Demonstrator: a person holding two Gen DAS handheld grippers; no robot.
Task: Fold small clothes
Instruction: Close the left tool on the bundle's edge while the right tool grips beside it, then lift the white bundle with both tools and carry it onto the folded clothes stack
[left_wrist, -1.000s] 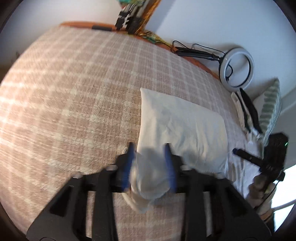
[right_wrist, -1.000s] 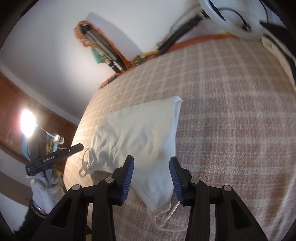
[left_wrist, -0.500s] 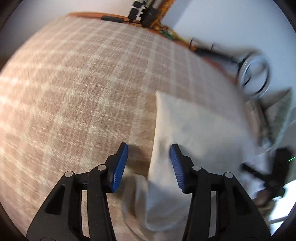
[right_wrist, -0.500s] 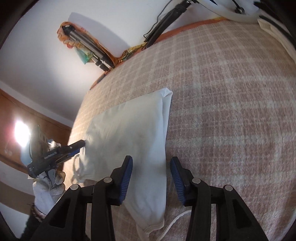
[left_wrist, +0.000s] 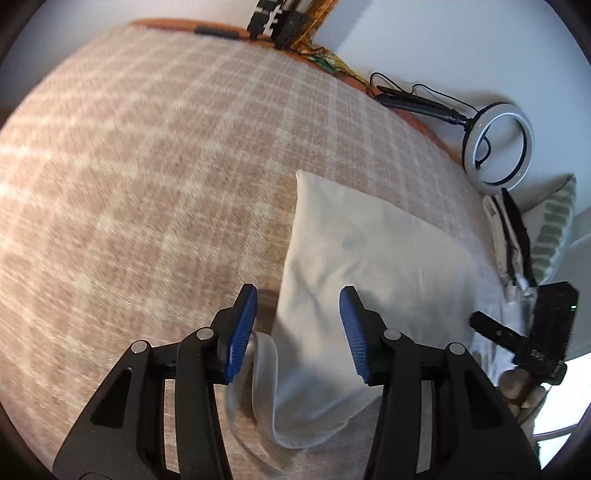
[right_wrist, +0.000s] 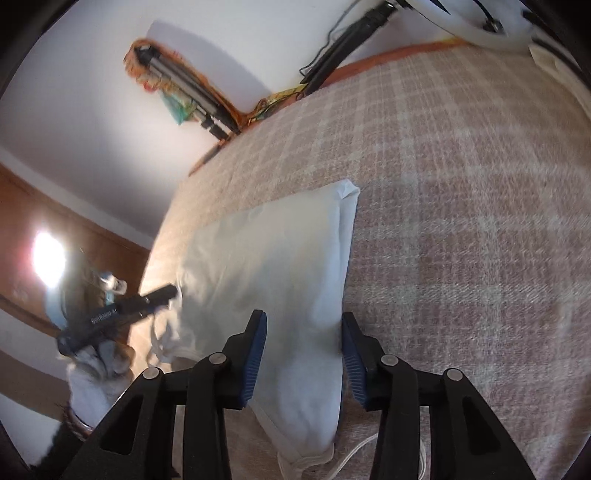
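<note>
A small white garment (left_wrist: 354, 266) lies folded flat on the pink checked blanket (left_wrist: 147, 184). In the left wrist view my left gripper (left_wrist: 298, 314) is open, its blue pads either side of the garment's near strap end, just above it. In the right wrist view the same garment (right_wrist: 266, 266) lies ahead; my right gripper (right_wrist: 303, 343) is open and hovers over its other near end, thin straps trailing below. The left gripper also shows at the left of the right wrist view (right_wrist: 122, 314).
A ring light (left_wrist: 498, 147) on a black stand lies at the far right edge of the bed. A tripod (right_wrist: 184, 88) and colourful cloth lie by the wall. A striped pillow (left_wrist: 554, 229) and folded clothes (left_wrist: 506, 236) sit at the right.
My left gripper has let go of the garment's end and opened, pulling back slightly. My right gripper has stayed open and moved closer over the garment.
</note>
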